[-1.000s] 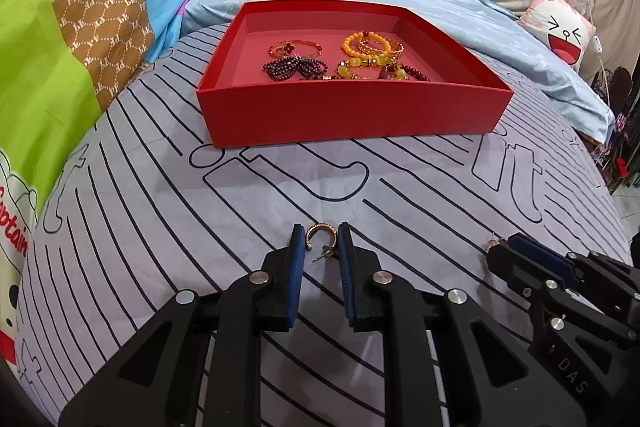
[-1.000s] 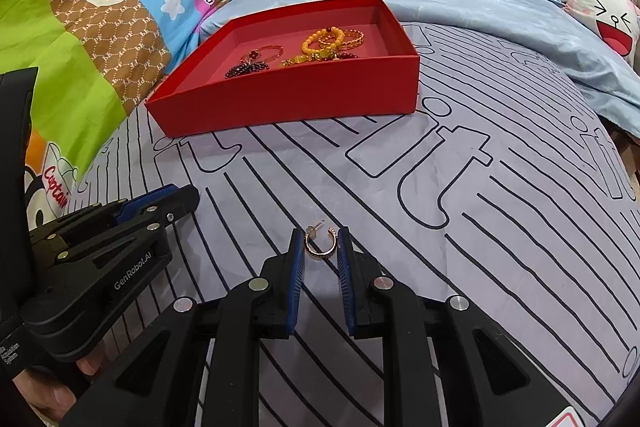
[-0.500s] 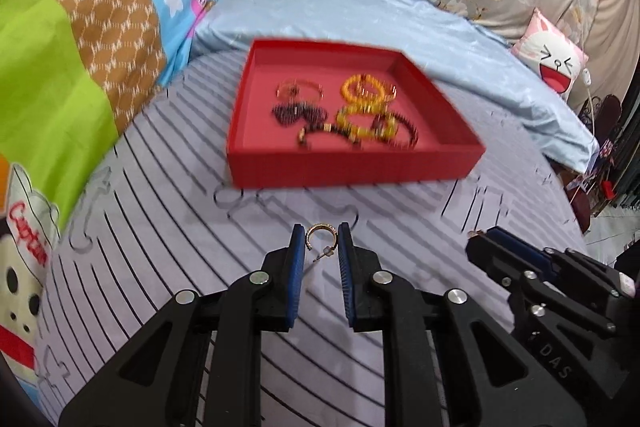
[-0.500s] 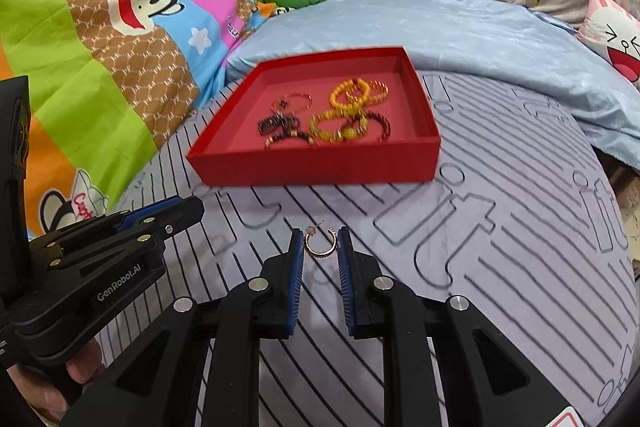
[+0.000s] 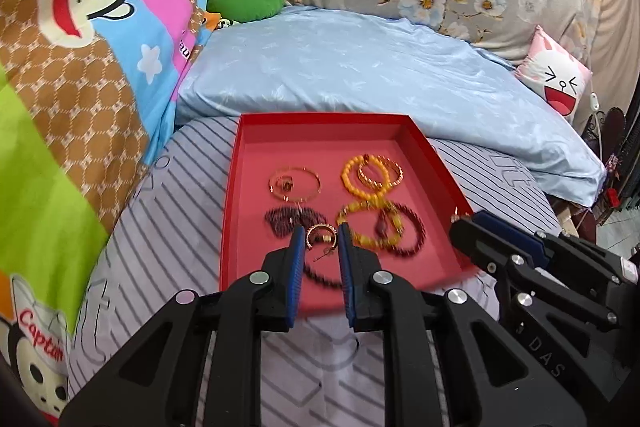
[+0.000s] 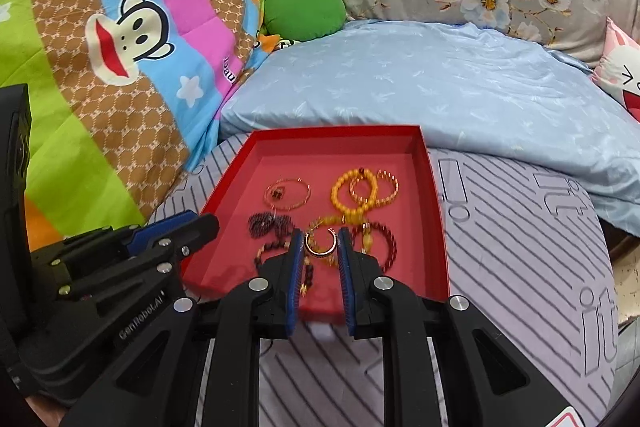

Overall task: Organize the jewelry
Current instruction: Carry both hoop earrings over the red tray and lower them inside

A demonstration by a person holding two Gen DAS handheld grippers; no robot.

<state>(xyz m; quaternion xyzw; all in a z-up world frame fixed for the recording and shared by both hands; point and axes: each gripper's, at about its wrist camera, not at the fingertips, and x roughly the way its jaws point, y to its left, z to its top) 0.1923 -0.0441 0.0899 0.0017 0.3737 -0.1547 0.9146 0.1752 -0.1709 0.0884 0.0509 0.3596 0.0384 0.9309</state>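
Left gripper (image 5: 319, 235) clamps a small gold hoop earring (image 5: 320, 234) above the near left of the shallow red cardboard tray (image 5: 230, 195) on the bed. Right gripper (image 6: 319, 240) clamps a second gold hoop earring (image 6: 320, 243) above the tray's near middle, over beaded bracelets (image 6: 362, 189).

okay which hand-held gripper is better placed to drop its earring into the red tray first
Left, narrowly. Both are shut on gold hoop earrings over the red tray. The left hand-held gripper holds its earring above the tray's middle; the right hand-held gripper, with its earring, hangs over its right rim in the left view.
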